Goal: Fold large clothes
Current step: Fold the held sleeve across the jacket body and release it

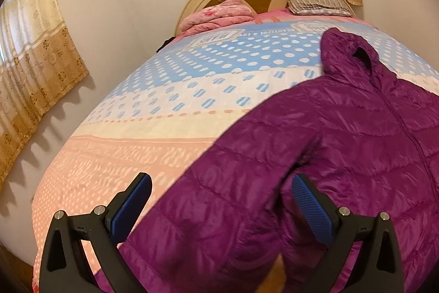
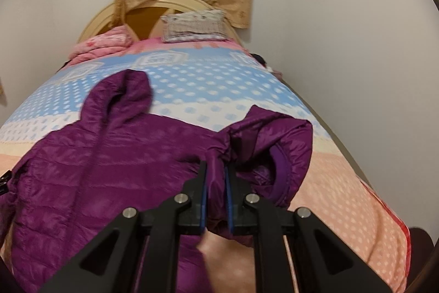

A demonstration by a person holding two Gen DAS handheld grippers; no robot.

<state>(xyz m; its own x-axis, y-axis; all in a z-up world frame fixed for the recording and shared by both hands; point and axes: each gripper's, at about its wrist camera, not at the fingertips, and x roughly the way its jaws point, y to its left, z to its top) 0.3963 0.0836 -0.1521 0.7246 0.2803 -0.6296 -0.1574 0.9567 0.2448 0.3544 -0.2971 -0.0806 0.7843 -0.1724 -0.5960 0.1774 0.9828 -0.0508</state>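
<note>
A purple quilted hooded jacket [image 1: 343,133] lies front up on the bed, hood toward the headboard. My left gripper [image 1: 221,188] is open, its blue pads [image 1: 131,208] spread on either side of the jacket's left sleeve, above it. In the right wrist view the jacket [image 2: 109,155] fills the lower left. My right gripper [image 2: 216,169] is shut on the jacket's right sleeve [image 2: 274,144], which is lifted and bunched with its cuff opening showing.
The bed has a pink, cream and blue dotted bedspread [image 1: 164,106]. A folded pink quilt [image 1: 216,17] and a grey pillow [image 1: 315,0] lie at the headboard. Curtains [image 1: 30,59] hang on the left wall and behind the bed.
</note>
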